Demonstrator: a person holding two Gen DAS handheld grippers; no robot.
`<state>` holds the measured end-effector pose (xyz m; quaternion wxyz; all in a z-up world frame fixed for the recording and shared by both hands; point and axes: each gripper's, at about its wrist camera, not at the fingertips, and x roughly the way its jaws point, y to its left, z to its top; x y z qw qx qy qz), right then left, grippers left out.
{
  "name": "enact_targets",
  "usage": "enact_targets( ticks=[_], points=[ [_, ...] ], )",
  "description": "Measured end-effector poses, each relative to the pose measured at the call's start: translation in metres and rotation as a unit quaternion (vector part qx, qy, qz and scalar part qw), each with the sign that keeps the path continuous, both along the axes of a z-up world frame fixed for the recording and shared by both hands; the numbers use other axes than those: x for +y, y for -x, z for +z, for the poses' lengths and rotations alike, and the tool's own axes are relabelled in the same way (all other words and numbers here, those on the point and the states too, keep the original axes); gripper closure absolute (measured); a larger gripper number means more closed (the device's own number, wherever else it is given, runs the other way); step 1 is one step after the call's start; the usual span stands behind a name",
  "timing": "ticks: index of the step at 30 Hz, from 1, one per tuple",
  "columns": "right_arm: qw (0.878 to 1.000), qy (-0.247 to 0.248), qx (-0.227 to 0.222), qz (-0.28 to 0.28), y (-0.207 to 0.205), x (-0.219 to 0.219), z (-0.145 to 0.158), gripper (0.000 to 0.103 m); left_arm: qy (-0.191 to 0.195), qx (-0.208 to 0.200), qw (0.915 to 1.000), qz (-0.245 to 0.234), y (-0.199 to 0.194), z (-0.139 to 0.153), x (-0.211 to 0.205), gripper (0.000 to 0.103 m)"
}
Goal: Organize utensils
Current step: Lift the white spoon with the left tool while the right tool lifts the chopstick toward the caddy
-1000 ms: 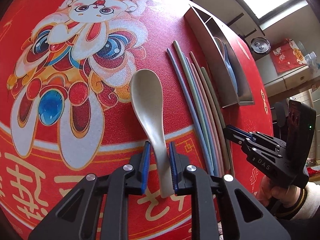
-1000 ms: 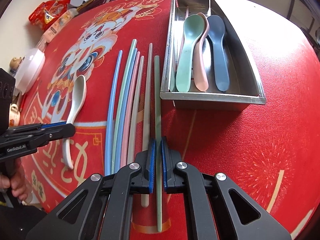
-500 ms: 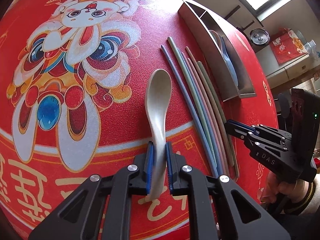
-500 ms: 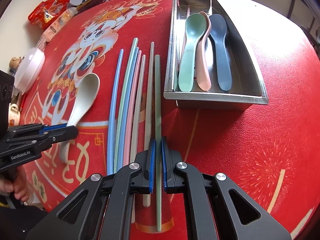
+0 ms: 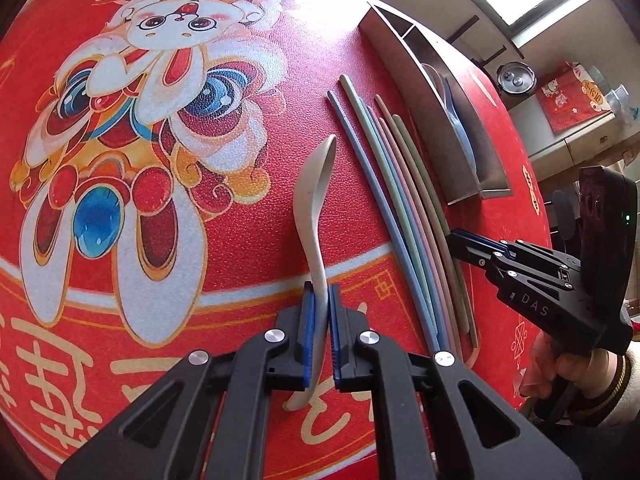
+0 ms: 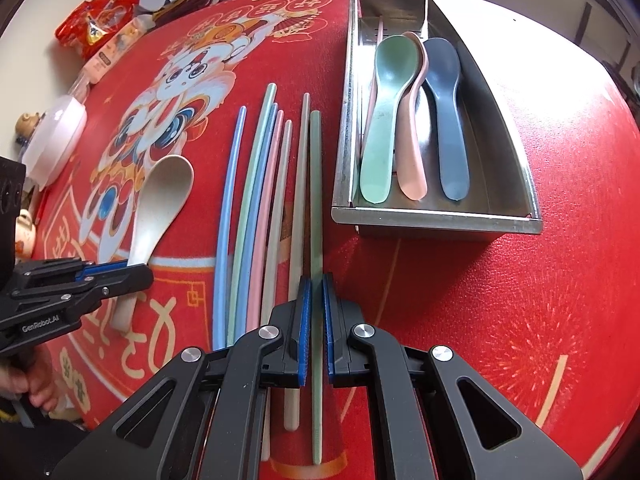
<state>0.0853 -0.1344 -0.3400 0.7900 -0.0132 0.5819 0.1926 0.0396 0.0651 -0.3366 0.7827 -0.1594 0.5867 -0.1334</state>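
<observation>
Beige and curved, the spoon (image 5: 316,216) sits clamped by its handle in our left gripper (image 5: 319,320), whose jaws have just been closing on it; it now stands turned on edge, well left of the steel tray (image 6: 436,220). Our right gripper (image 6: 315,316) is pinched onto the green chopstick (image 6: 316,184), the one lying nearest the tray. To do this well, we should lift the spoon clear of the table (image 6: 500,300) before swinging it toward the tray, keep the grip firm on the slim handle, and lay it beside the green, pink and blue spoons (image 6: 412,120) already inside. The row of chopsticks (image 6: 256,208) lies between spoon and tray, so we must pass above them, and our right gripper stands close to that path.
</observation>
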Motion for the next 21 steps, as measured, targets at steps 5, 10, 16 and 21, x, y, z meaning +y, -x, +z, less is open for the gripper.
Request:
enact_targets(
  ticks=[5, 10, 16, 21],
  points=[
    [1.0, -0.006, 0.008, 0.002, 0.0, -0.001, 0.0, 0.097, 0.01, 0.002, 0.9999, 0.009, 0.001, 0.001, 0.007, 0.096],
    [1.0, -0.019, 0.012, -0.007, 0.004, -0.007, 0.003, 0.097, 0.023, -0.015, 0.9993, 0.024, 0.004, 0.013, 0.02, 0.096],
    [0.999, -0.036, 0.006, -0.012, 0.009, -0.012, 0.012, 0.097, 0.025, -0.024, 0.9991, 0.025, 0.009, 0.022, 0.023, 0.096],
    [0.999, -0.048, -0.003, -0.008, 0.012, -0.013, 0.022, 0.097, 0.027, -0.028, 0.9988, 0.03, 0.011, 0.025, 0.025, 0.096]
  ],
)
